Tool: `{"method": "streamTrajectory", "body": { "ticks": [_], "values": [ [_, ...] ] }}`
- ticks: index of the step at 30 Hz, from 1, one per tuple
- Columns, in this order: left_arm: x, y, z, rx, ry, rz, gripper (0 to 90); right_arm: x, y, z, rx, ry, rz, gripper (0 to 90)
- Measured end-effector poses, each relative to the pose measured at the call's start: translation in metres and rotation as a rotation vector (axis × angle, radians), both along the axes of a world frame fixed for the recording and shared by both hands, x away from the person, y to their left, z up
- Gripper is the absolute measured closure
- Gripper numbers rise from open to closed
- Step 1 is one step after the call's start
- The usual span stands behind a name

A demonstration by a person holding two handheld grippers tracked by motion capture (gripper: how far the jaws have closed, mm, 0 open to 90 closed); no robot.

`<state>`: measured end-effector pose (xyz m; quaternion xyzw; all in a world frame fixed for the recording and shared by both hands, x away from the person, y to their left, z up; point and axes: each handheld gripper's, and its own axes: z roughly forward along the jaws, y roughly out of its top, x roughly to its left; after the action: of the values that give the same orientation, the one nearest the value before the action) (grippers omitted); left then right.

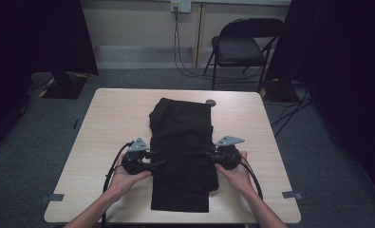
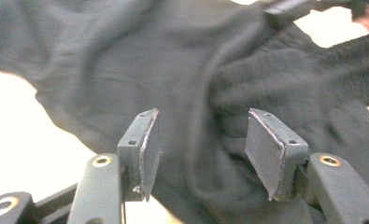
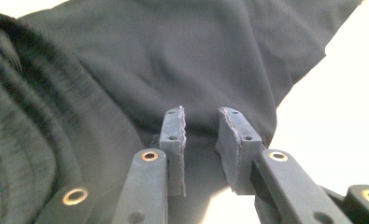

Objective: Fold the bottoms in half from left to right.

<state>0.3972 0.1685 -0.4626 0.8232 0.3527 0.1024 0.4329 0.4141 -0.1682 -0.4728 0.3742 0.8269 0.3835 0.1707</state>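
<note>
Here, the high view shows a black garment (image 1: pixel 182 152) lying lengthwise along the middle of the pale counter (image 1: pixel 109 123), its near part folded into a neat rectangle at the front edge. The left gripper (image 1: pixel 156 164) meets the garment's left edge and the right gripper (image 1: pixel 208 153) its right edge, each carried in a hand (forearms entering from below). A black folding chair (image 1: pixel 242 47) stands on the floor beyond the counter.

The left gripper view adds what the high view cannot resolve: the left gripper (image 2: pixel 198 154) has its jaws well apart, with bunched, wrinkled cloth (image 2: pixel 210 93) between and beyond them, the pads not pressing on it. The right gripper view shows the right gripper (image 3: pixel 201 149) with its jaws much closer together, a narrow gap open between the pads, over the garment's edge (image 3: pixel 173 60) where it borders bare counter (image 3: pixel 341 121); no cloth is pinched.
</note>
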Motion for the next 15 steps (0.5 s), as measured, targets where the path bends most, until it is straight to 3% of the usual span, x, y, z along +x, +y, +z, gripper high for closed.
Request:
{"method": "streamTrajectory", "body": {
  "ticks": [3,5,6,7,8,11,14,15],
  "values": [
    [0.010,-0.003,-0.003,0.012,0.006,0.044,44.2,-0.008,-0.003,-0.002,0.020,0.030,0.041,72.7],
    [0.012,-0.007,-0.005,0.017,0.009,0.054,44.2,-0.019,-0.003,0.001,0.043,0.040,0.101,72.3],
    [0.012,-0.009,-0.006,0.026,0.010,0.043,44.0,-0.025,-0.003,0.003,0.050,0.042,0.127,72.2],
    [0.012,-0.016,-0.009,0.065,-0.006,0.018,43.6,-0.037,-0.004,0.006,0.061,0.048,0.157,72.1],
    [0.012,-0.016,-0.009,0.065,-0.006,0.018,43.6,-0.037,-0.004,0.006,0.061,0.048,0.157,72.1],
    [0.010,-0.024,-0.011,0.066,0.003,0.008,43.6,-0.063,-0.005,0.009,0.083,0.058,0.226,72.2],
    [0.007,-0.026,-0.012,0.056,0.008,-0.020,42.9,-0.074,-0.005,0.011,0.092,0.055,0.253,72.5],
    [0.006,-0.027,-0.011,0.033,0.013,-0.036,42.1,-0.078,-0.004,0.012,0.106,0.060,0.273,72.5]
  ]
}}
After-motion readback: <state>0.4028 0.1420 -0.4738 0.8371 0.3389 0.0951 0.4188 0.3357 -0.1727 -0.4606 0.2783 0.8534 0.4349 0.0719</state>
